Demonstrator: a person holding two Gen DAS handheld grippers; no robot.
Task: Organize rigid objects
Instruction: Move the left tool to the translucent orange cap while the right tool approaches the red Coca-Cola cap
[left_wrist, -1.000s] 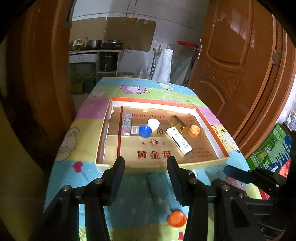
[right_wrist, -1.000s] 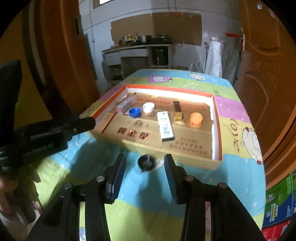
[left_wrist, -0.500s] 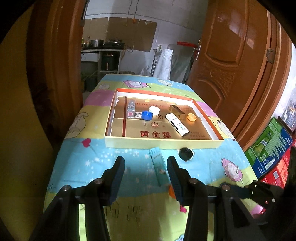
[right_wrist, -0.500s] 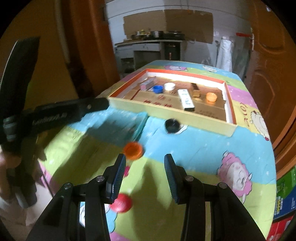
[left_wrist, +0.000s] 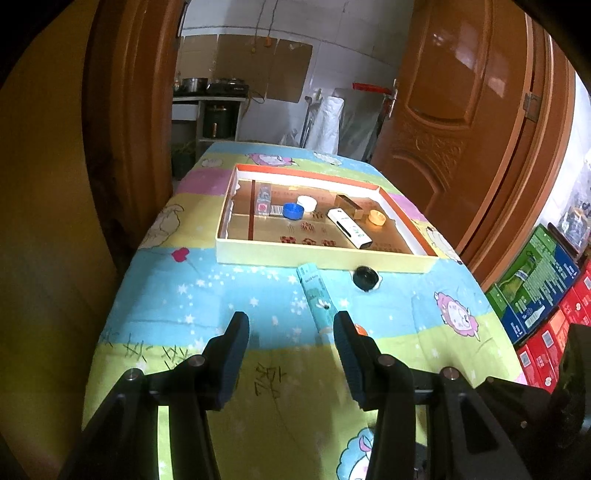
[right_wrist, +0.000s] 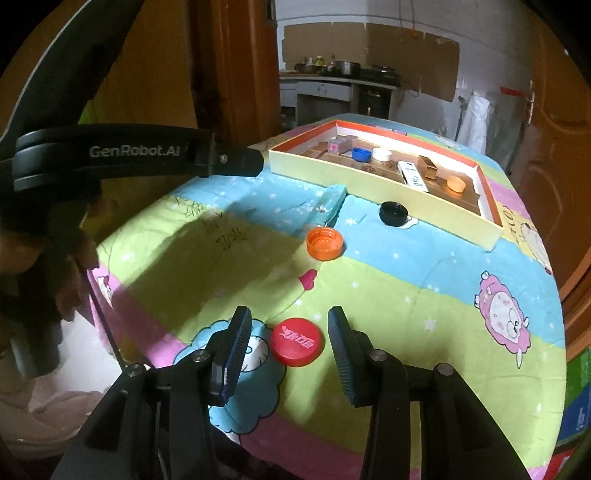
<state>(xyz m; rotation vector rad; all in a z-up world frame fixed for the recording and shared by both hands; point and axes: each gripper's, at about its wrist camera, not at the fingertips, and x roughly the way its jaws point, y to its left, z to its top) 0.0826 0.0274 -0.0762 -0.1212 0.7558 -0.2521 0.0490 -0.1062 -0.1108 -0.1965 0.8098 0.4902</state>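
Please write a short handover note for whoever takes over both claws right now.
Left claw: open, empty, over the cloth beside the light-blue slim box.
Right claw: open, straddling the red plastic bottle cap, not gripping.
Done: in the shallow cardboard tray lie blue, white and orange caps, a white slim box, a gold box and a patterned box.
Left: red cap, orange open cap, black cap, light-blue box.
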